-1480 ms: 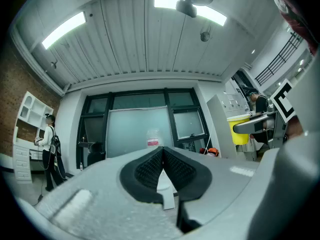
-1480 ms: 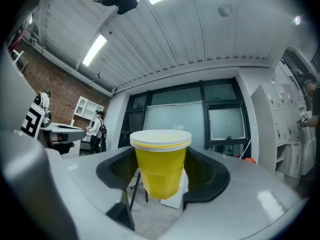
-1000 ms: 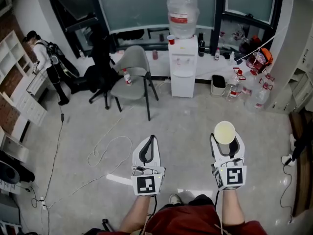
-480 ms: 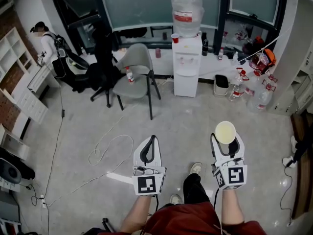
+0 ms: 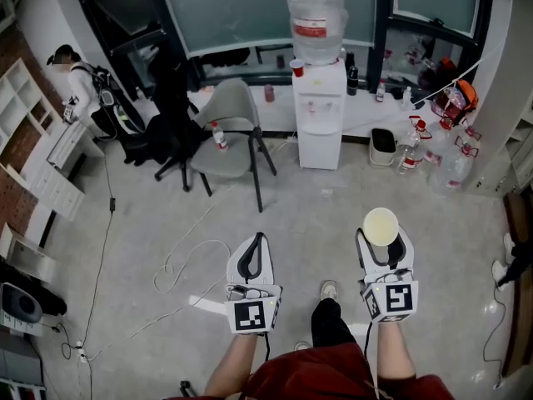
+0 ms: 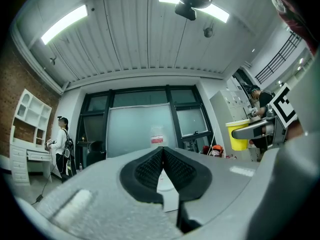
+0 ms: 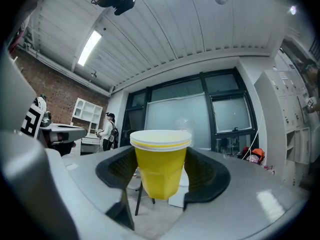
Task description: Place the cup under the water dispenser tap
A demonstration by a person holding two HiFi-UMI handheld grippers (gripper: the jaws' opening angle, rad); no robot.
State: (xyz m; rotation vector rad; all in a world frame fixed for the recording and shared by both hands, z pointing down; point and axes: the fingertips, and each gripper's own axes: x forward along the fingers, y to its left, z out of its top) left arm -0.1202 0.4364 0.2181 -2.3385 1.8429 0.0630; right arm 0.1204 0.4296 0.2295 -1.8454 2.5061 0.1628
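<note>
A yellow cup [image 7: 160,166] with a white rim stands upright between the black pads of my right gripper [image 7: 161,170], which is shut on it. From the head view the cup [image 5: 381,226] shows its pale inside above the right gripper [image 5: 383,248], low and right. My left gripper [image 5: 252,257] is beside it, shut and holding nothing; its pads [image 6: 150,169] meet. The white water dispenser [image 5: 319,111] with a clear bottle on top stands at the far wall, well ahead of both grippers. A red cup [image 5: 297,67] sits on its top.
A grey chair [image 5: 225,132] and a black office chair [image 5: 171,107] stand left of the dispenser. A white cable [image 5: 179,265] loops on the floor ahead of my left gripper. Water bottles [image 5: 441,165] cluster at the right. A person [image 5: 79,86] stands far left by white shelves.
The dispenser and the chairs have come a little closer and lower in the head view as I walked forward. My leg and shoe now show between the grippers. Both grips are unchanged.
</note>
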